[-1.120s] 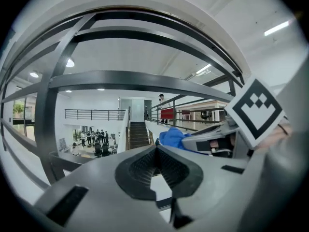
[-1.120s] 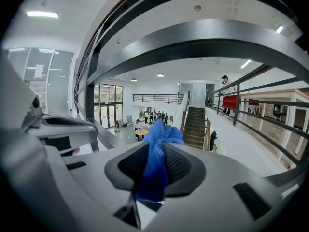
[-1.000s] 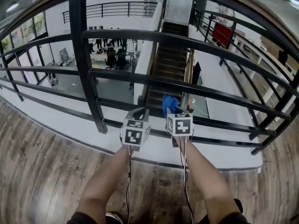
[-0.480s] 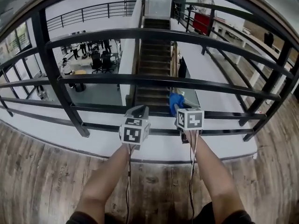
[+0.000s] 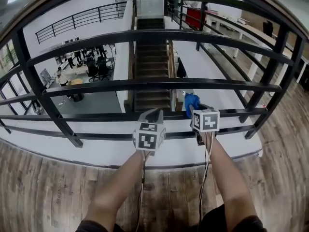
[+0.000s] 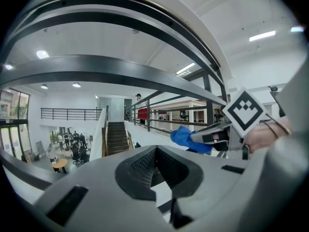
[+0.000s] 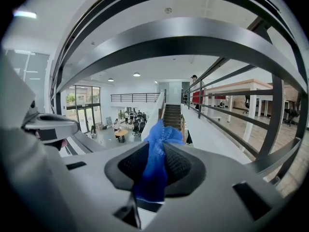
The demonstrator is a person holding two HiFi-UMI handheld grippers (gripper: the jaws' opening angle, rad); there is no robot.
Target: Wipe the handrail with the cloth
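The handrail is a black metal railing with several horizontal bars (image 5: 96, 87) over an atrium. A blue cloth (image 5: 191, 102) sticks out of my right gripper (image 5: 197, 111), which is shut on it; in the right gripper view the cloth (image 7: 157, 144) hangs from the closed jaws under a thick bar (image 7: 193, 37). The cloth sits level with a lower bar (image 5: 231, 113); contact cannot be told. My left gripper (image 5: 155, 113) is beside it on the left, shut and holding nothing (image 6: 153, 166). From there the cloth (image 6: 186, 138) shows to the right.
A slanted black post (image 5: 46, 93) stands to the left and another (image 5: 268, 88) to the right. Beyond the bars lie a staircase (image 5: 152, 62) and a lower floor with people and chairs (image 5: 79, 64). Wooden flooring (image 5: 48, 187) lies underfoot.
Both grippers and the cloth have shifted right along the railing. The left post has slid further left in the head view and the staircase is now centred.
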